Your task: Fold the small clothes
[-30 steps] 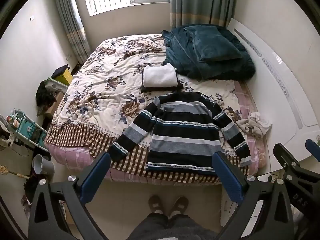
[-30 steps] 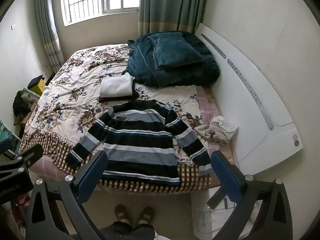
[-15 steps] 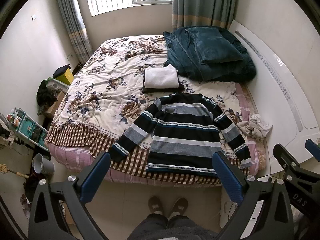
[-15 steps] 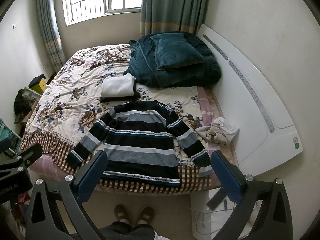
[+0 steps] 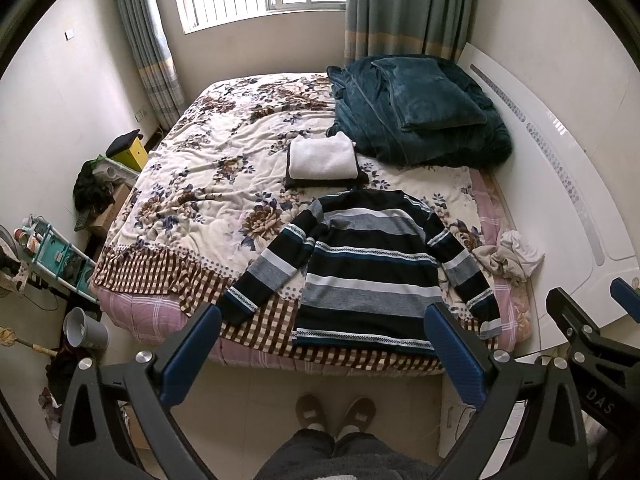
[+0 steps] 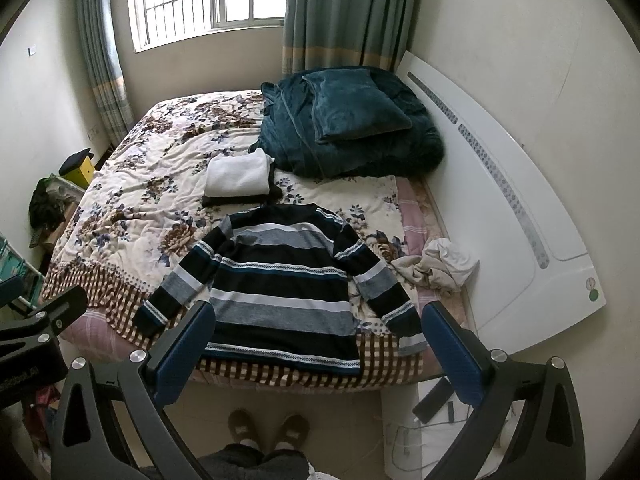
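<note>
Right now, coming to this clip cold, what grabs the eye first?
The striped sweater dominates: it lies spread flat, sleeves out, at the near edge of the floral bedspread. Behind it sits a folded white garment on a dark one, with a teal blanket heap against the headboard. Both the left tool and right tool hang open, short of the bed.

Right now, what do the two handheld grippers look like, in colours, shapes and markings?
Both the left gripper and the right gripper have black angular frames with triangular cut-outs, silver round bolts and two long fingers faced with blue pads. In the left wrist view, the right gripper's frame shows white letters "DAS". No cables are visible on them.
</note>
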